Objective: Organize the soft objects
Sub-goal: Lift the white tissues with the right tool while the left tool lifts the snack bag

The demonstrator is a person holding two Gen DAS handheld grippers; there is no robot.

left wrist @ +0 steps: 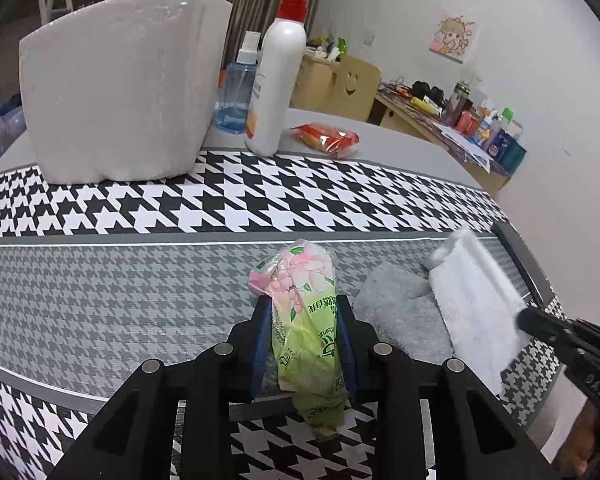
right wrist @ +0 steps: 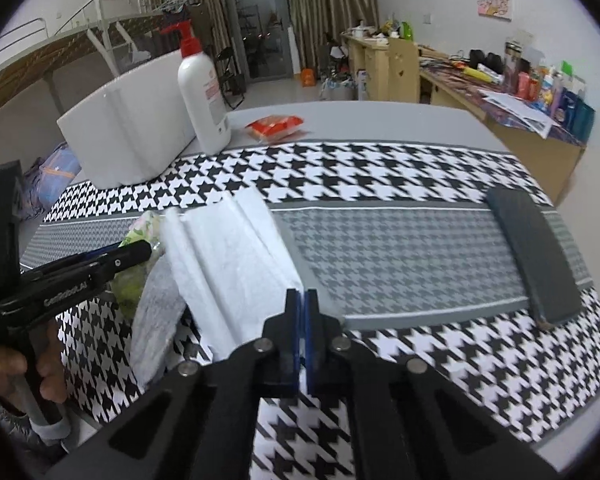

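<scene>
Left wrist: left gripper (left wrist: 304,344) clamps tissue pack (left wrist: 306,312); right gripper (right wrist: 302,320) pinches white cloth (right wrist: 228,256) edge.

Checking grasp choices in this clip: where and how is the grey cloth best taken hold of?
Judging by its pose, the grey cloth lies flat, partly under the white towel the right gripper pinches. Its bare near-left edge is probably best: come from above, on the side toward the tissue pack in the left gripper, and pinch a fold.

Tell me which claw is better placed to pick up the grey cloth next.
Neither is free: the left claw grips the tissue pack, the right claw pinches the white towel. Probably right, since its towel overlaps the grey cloth.
</scene>
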